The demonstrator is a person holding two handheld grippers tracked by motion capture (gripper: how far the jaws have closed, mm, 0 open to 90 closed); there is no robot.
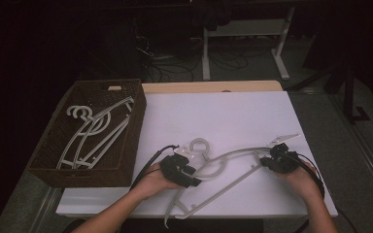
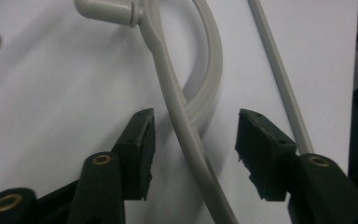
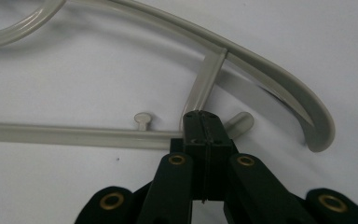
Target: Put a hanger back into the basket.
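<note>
A grey plastic hanger (image 1: pixel 233 154) lies flat on the white tabletop (image 1: pixel 223 116), its hook (image 1: pixel 199 144) pointing away from me. My left gripper (image 1: pixel 194 175) sits at the hanger's neck. In the left gripper view its jaws (image 2: pixel 196 121) stand apart, with the hanger's curved arm (image 2: pixel 182 126) running between the pads and touching neither. My right gripper (image 1: pixel 270 162) is at the hanger's right end. In the right gripper view its jaws (image 3: pixel 205 116) are pressed together, their tips over the spot where a short strut meets the lower bar (image 3: pixel 74 135). Whether they pinch any plastic is hidden.
A dark wicker basket (image 1: pixel 133 131) stands at the left of the table and holds several grey hangers (image 1: pixel 92 131). A wooden edge (image 1: pixel 209 87) shows behind the white top. Table legs and cables lie on the floor beyond.
</note>
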